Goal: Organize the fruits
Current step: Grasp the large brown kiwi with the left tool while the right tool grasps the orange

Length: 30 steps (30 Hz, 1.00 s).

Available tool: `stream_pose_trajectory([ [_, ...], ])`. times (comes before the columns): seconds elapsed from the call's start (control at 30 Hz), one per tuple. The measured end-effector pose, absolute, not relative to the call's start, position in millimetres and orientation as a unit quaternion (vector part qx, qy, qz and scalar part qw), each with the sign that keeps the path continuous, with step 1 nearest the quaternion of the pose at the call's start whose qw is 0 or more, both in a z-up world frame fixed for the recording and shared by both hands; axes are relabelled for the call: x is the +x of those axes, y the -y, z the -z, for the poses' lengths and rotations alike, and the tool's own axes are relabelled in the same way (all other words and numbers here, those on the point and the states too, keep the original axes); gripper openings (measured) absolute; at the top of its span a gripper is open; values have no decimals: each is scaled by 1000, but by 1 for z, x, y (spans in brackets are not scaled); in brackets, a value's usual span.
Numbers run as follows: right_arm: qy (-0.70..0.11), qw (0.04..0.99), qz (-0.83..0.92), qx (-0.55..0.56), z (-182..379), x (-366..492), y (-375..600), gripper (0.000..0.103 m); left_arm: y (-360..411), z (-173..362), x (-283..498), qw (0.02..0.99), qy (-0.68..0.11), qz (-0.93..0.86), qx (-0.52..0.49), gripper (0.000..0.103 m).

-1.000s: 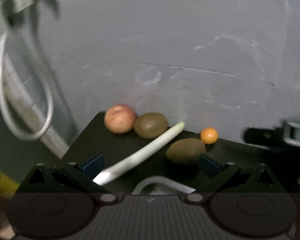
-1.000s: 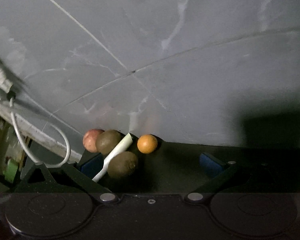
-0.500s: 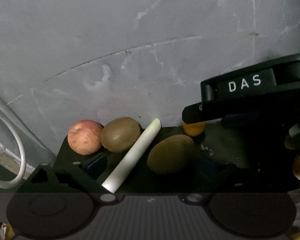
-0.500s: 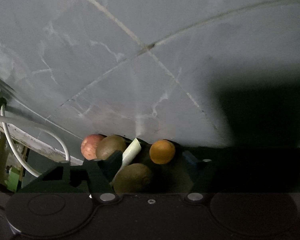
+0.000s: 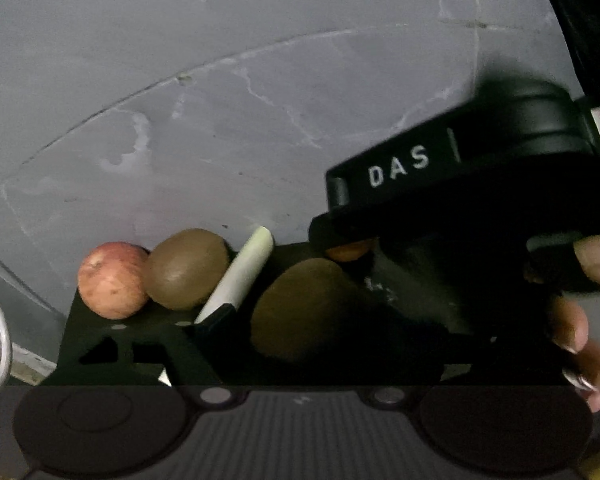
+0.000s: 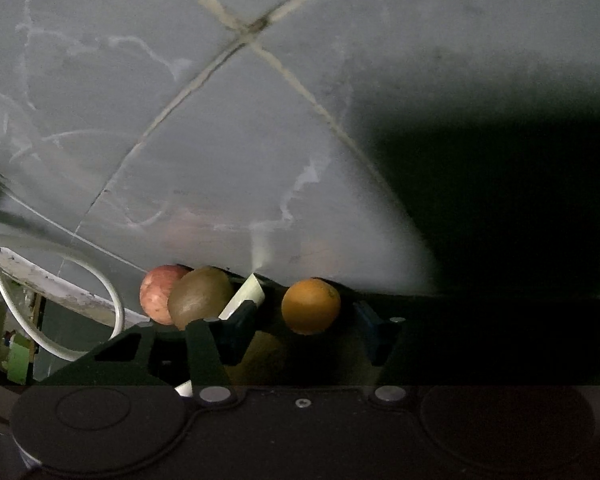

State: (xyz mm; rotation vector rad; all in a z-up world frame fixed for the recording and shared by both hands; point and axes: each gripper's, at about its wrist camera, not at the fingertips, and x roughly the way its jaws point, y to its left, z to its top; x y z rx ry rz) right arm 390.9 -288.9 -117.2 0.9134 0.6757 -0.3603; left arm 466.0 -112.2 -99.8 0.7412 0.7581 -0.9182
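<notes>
On a black board (image 5: 80, 316) lie a red apple (image 5: 112, 280), a brown kiwi (image 5: 188, 268), a pale stalk (image 5: 240, 276), a second kiwi (image 5: 300, 308) and an orange (image 6: 311, 306). My left gripper (image 5: 320, 332) straddles the second kiwi. Its jaws are closing, and a gap still shows beside the left pad. My right gripper (image 6: 305, 332) has the orange between its blue pads (image 6: 240, 328), also closing with small gaps on both sides. In the left wrist view the right gripper's black body (image 5: 420, 184) hides most of the orange (image 5: 346, 250).
Grey tiled surface (image 5: 260, 100) rises behind the board. A white cable (image 6: 100, 292) loops at the left by a pale ledge. A person's fingers (image 5: 572, 320) hold the right gripper at the right edge. Apple (image 6: 156, 294) and first kiwi (image 6: 200, 300) touch each other.
Both grippers have come down closer to the fruits and their jaws have narrowed. The right gripper's body has moved into the left view over the orange.
</notes>
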Motion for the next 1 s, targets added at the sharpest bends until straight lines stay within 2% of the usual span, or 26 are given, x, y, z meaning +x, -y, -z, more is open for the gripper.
stream_pose_trajectory([
  [0.17, -317, 827, 170, 432, 120, 397, 289, 51, 117, 105, 468, 761, -357, 424, 336, 69],
  [0.37, -313, 825, 174, 436, 122, 393, 292, 36, 122, 108, 468, 766, -356, 416, 338, 66],
  [1.0, -303, 842, 156, 419, 116, 351, 295, 35, 120, 109, 444, 778, -366, 363, 359, 64],
])
